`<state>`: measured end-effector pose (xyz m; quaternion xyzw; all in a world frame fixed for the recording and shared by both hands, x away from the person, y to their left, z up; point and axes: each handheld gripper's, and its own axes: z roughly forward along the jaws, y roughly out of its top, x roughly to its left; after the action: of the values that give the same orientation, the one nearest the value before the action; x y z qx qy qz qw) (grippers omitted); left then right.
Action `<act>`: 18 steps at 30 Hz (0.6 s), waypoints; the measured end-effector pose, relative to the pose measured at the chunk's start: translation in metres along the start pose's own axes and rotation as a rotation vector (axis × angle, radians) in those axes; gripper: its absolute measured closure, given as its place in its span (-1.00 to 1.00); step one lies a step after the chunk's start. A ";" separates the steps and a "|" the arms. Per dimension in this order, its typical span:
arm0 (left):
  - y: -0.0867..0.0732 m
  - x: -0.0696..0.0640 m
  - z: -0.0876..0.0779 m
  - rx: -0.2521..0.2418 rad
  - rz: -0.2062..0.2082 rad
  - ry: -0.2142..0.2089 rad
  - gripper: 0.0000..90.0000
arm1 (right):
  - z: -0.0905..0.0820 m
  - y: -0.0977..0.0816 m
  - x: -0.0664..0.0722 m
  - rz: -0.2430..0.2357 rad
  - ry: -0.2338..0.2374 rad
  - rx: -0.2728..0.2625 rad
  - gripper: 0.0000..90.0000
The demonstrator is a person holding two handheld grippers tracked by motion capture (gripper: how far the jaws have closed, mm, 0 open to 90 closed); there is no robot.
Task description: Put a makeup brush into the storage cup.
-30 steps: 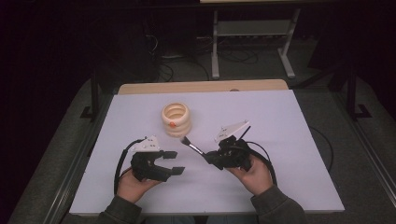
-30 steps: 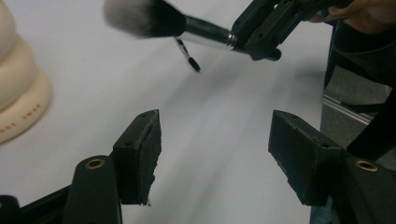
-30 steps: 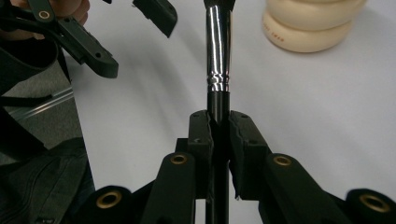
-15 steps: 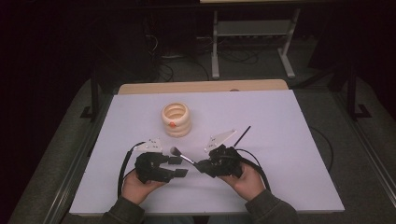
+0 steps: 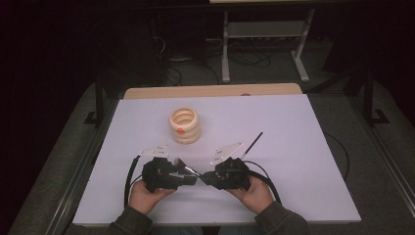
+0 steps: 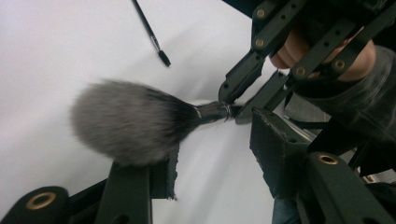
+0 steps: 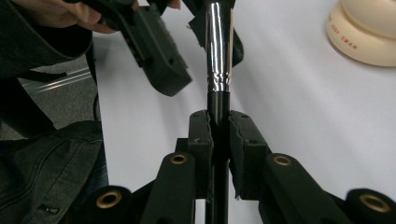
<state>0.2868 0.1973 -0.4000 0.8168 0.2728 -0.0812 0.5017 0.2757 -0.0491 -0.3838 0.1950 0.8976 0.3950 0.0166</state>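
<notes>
Both jaws of R gripper [image 7: 218, 135] pinch the brush [image 6: 135, 122] handle; L gripper [image 6: 210, 154] spread around bristles — close gently, w/o crushing.

White-topped table [image 5: 318, 147] with wooden far edge, dark dim room, grey floor [image 5: 63, 161], metal stand [image 5: 266, 34] behind, loose cables [image 5: 244, 61]

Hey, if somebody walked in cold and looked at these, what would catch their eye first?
Probably the fluffy grey makeup brush, held by its handle in the shut right gripper and poking between the left gripper's open jaws near the table's front. Behind them stands a cream ringed holder; a thin black brush lies right.
</notes>
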 end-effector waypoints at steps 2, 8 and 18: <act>0.000 0.000 0.000 -0.009 -0.011 -0.009 0.21 | 0.001 0.000 0.001 -0.013 -0.002 0.001 0.75; -0.002 0.003 0.000 -0.025 -0.022 -0.030 0.33 | 0.004 0.000 0.004 -0.032 -0.004 0.002 0.75; -0.003 0.002 0.001 -0.054 -0.023 -0.068 0.68 | 0.011 -0.001 0.008 -0.083 -0.010 0.017 0.75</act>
<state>0.2871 0.1988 -0.4039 0.7964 0.2670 -0.1074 0.5319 0.2698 -0.0387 -0.3911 0.1598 0.9081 0.3854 0.0360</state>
